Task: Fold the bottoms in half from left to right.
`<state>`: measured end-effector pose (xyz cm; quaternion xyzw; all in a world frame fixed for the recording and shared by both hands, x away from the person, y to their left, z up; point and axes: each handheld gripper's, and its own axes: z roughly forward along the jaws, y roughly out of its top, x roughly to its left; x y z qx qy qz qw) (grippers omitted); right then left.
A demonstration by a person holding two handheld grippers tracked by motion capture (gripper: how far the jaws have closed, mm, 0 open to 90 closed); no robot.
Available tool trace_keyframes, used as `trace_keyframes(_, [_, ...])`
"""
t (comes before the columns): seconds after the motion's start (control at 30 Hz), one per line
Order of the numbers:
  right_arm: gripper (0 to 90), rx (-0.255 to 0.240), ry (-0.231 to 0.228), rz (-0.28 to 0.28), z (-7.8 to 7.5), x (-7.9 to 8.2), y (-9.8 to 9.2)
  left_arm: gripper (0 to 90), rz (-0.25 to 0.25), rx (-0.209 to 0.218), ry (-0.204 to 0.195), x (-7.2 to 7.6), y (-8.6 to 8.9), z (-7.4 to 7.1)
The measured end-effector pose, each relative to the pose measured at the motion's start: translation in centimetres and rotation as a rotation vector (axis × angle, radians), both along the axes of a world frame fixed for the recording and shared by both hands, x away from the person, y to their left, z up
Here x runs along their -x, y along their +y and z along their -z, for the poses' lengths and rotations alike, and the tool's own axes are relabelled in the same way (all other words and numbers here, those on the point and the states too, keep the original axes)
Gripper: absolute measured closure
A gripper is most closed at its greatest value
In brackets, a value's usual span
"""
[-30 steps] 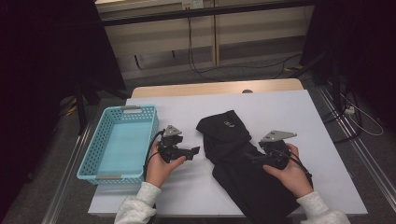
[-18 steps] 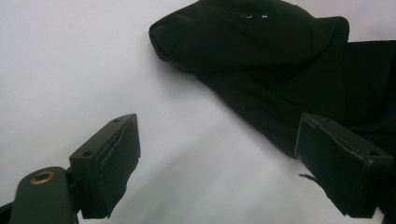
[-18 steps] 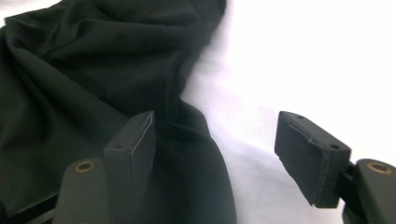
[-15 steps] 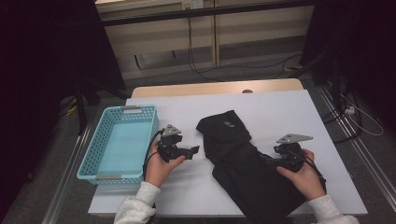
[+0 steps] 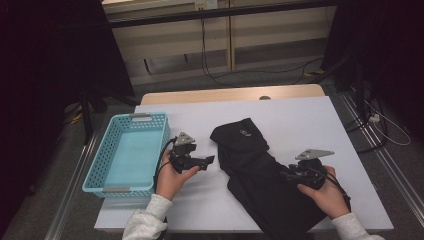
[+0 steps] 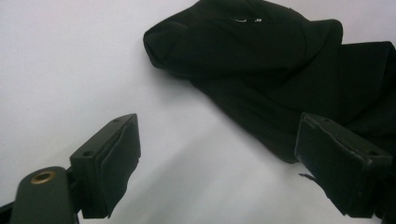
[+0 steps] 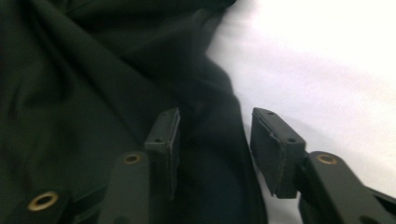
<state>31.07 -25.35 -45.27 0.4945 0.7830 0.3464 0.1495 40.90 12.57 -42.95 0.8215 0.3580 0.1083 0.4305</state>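
Note:
A black garment lies crumpled on the white table, running from the middle toward the near right. My right gripper rests at its right edge. In the right gripper view the jaws have just been closing and stand partly apart. The garment's edge lies between them, and the pads do not press on it. My left gripper is held just left of the garment, pointing at it. Its jaws are wide open over bare table, with the garment ahead of them.
A light blue plastic basket with nothing in it stands at the table's left side, beside my left hand. Bare white table shows behind the garment and to its right. The table's near edge is close under both forearms.
My right gripper has shifted right and a little nearer, to the garment's right edge, and its jaws have narrowed. The left gripper and the garment have not moved.

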Motion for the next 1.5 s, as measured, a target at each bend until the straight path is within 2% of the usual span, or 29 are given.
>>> trace_keyframes(0.17, [67.8, -0.01, 0.014, -0.01, -0.1, 0.5, 0.3, 14.1, -0.003, 0.004, -0.002, 0.0, 0.1, -0.2])
trace_keyframes(0.27, [73.3, -0.044, 0.026, -0.004, 0.0, 0.3, 0.2, 14.5, -0.007, 0.01, -0.003, -0.1, 0.0, -0.1])
trace_keyframes(0.37, [85.6, -0.082, 0.042, -0.017, 0.1, 0.2, 0.0, 14.5, -0.008, 0.001, -0.004, -0.3, -0.1, -0.1])
trace_keyframes(0.4, [86.2, -0.095, 0.045, -0.02, 0.2, 0.1, -0.1, 14.6, -0.017, 0.009, -0.011, -0.4, -0.3, 0.0])
trace_keyframes(0.43, [86.7, -0.094, 0.045, -0.025, 0.2, 0.1, -0.1, 14.9, -0.014, 0.001, -0.015, -0.4, -0.3, -0.1])
trace_keyframes(0.47, [87.2, -0.088, 0.043, -0.031, 0.1, 0.1, -0.1, 15.0, -0.015, 0.012, -0.015, -0.5, -0.5, 0.0])
trace_keyframes(0.6, [88.4, -0.069, 0.038, -0.033, -0.1, -0.1, -0.3, 15.2, -0.006, -0.013, -0.011, -0.8, -1.1, 0.1])
trace_keyframes(0.63, [88.4, -0.072, 0.038, -0.033, -0.1, -0.2, -0.5, 15.3, -0.008, -0.007, -0.01, -0.9, -1.3, 0.3])
trace_keyframes(0.87, [89.0, -0.047, 0.012, -0.008, -0.6, -0.5, -1.7, 15.3, -0.021, -0.007, -0.01, -1.9, -1.4, 0.5])
trace_keyframes(1.0, [88.9, -0.042, 0.018, 0.004, -0.5, -0.8, -2.4, 15.3, -0.01, -0.02, 0.006, -2.1, -1.6, 0.8])
trace_keyframes(1.1, [88.7, -0.043, 0.026, -0.001, -0.3, -0.8, -2.4, 15.7, -0.014, -0.01, 0.012, -2.2, -1.9, 1.0])
trace_keyframes(1.2, [82.8, -0.04, 0.013, -0.014, -0.1, -0.8, -2.0, 18.2, -0.02, -0.028, 0.015, -2.7, -2.4, 1.3])
trace_keyframes(1.23, [77.3, -0.049, 0.014, -0.021, 0.0, -0.8, -2.0, 20.4, -0.019, -0.032, 0.019, -3.0, -2.8, 1.4])
trace_keyframes(1.3, [58.9, -0.064, 0.001, -0.03, 0.0, -0.7, -1.8, 22.7, -0.014, -0.037, 0.038, -3.3, -3.3, 1.7])
trace_keyframes(1.37, [52.0, -0.06, -0.012, -0.021, -0.2, -0.7, -1.7, 25.0, -0.005, -0.042, 0.043, -3.4, -3.6, 1.8])
trace_keyframes(1.43, [40.0, -0.081, -0.035, 0.002, -0.4, -0.8, -1.7, 25.5, 0.004, -0.074, 0.041, -3.7, -4.5, 2.2])
trace_keyframes(1.47, [39.8, -0.085, -0.049, 0.008, -0.5, -0.8, -1.7, 27.2, 0.006, -0.083, 0.037, -3.8, -4.7, 2.4])
trace_keyframes(1.5, [38.5, -0.089, -0.064, 0.01, -0.7, -0.7, -1.7, 28.3, 0.007, -0.079, 0.051, -4.0, -5.0, 2.6])
